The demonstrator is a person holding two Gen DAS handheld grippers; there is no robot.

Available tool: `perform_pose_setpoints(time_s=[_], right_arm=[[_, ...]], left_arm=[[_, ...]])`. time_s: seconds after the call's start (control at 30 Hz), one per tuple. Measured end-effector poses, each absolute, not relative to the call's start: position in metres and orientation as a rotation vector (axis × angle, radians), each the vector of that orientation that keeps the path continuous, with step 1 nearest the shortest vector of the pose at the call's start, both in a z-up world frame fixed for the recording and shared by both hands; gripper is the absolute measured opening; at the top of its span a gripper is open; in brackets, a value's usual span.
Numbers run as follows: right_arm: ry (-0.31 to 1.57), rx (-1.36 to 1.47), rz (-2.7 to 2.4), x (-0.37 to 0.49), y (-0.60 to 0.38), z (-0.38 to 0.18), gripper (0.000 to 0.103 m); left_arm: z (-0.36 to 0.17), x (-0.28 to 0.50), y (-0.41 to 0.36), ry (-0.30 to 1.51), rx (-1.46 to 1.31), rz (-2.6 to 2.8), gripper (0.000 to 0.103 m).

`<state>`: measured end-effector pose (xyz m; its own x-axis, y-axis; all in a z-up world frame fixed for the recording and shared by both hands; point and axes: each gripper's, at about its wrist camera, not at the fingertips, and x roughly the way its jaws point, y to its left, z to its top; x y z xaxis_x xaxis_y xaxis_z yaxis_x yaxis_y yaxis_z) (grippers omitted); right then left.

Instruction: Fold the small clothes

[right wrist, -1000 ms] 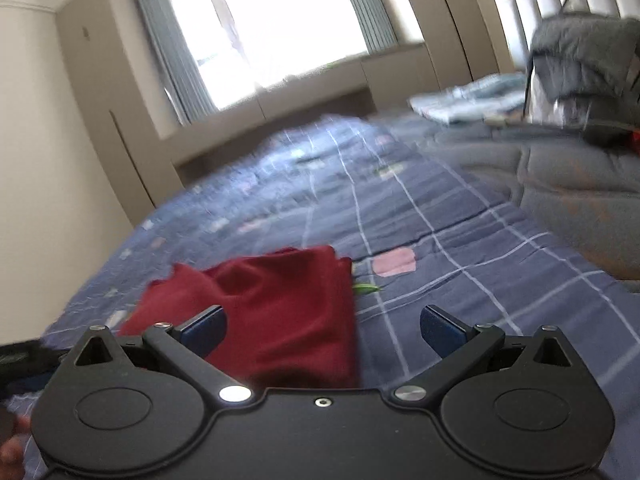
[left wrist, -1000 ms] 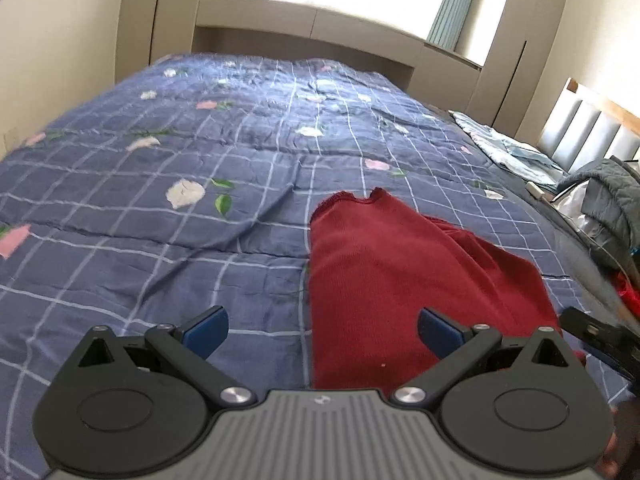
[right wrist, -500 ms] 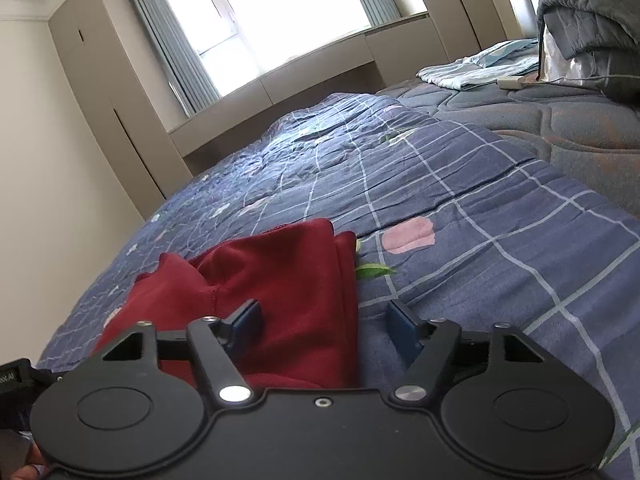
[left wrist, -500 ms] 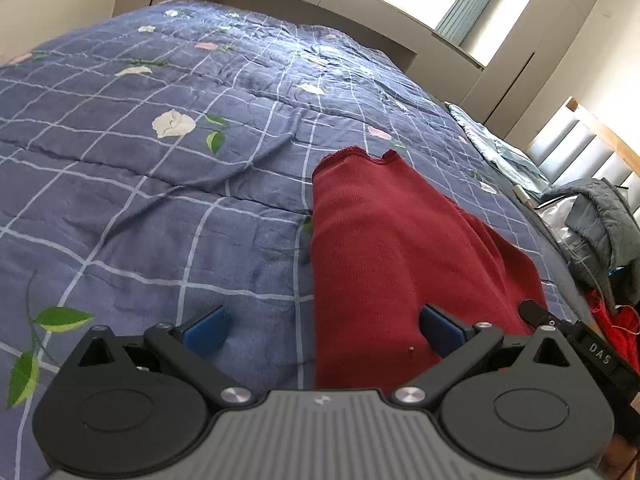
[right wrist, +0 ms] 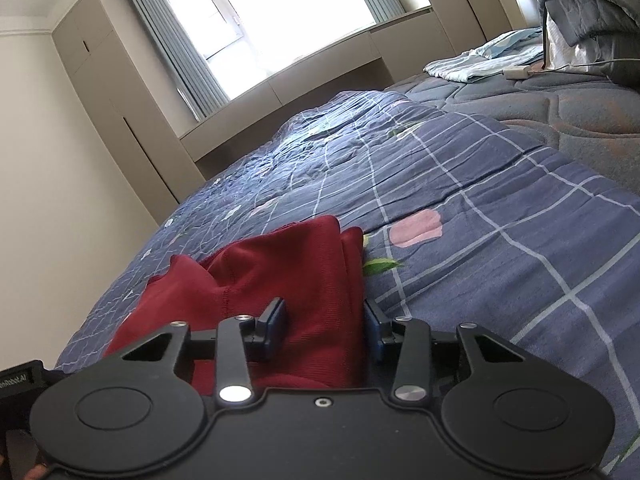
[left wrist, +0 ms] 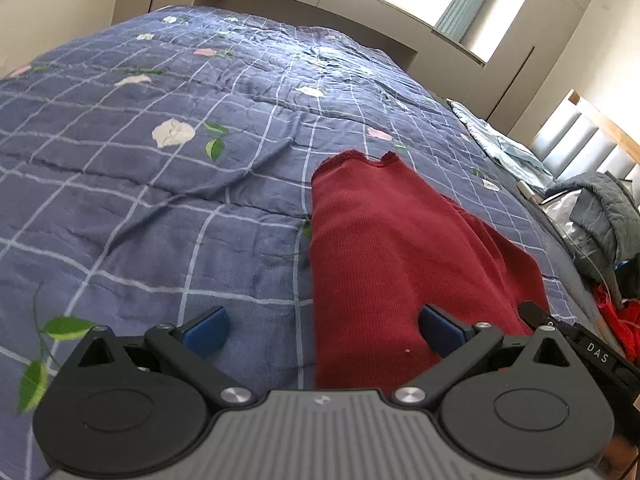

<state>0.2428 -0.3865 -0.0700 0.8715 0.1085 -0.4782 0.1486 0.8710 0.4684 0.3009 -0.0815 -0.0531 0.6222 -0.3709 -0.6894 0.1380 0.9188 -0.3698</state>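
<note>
A dark red knit garment [left wrist: 392, 248] lies folded lengthwise on the blue checked bedspread [left wrist: 160, 208]. My left gripper [left wrist: 324, 332] is open wide low over its near end. The cloth's left edge runs between the blue fingertips, and the right one [left wrist: 440, 330] sits over the fabric. In the right wrist view the same garment [right wrist: 280, 264] has its right folded edge between the jaws of my right gripper [right wrist: 324, 320]. Those jaws are closing, and the cloth fills the gap between the pads. The right gripper's body [left wrist: 580, 350] also shows beside the left one.
A grey quilted jacket [left wrist: 608, 208] and something red [left wrist: 618, 320] lie by the padded headboard. Folded light blue cloth [right wrist: 480, 62] and a white charger [right wrist: 516, 72] rest on the grey mattress. Beige cabinets and a bright window stand beyond the bed's far end.
Both grippers sank towards the garment. The right gripper's jaws narrowed from wide open to a small gap around the cloth's right edge. The left gripper stayed open wide.
</note>
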Motion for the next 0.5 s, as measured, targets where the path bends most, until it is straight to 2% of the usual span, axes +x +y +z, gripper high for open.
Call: perform_pose_setpoints(time_s=[0.17,0.3,0.5], right_arm=[[0.518,0.52,-0.022,0.243,-0.386,-0.07,0.044],[0.517,0.522,-0.022,0.243,-0.386,-0.07,0.044],[0.517,0.522,-0.023,0.243,-0.386,-0.071,0.044]], left_arm=[[-0.048,0.307,-0.081,0.884,-0.26,-0.338,0.102],[-0.057,0.321,-0.069,0.97,-0.389,-0.373,0.102],[-0.06,0.317,-0.074,0.949,-0.377,-0.366,0.102]])
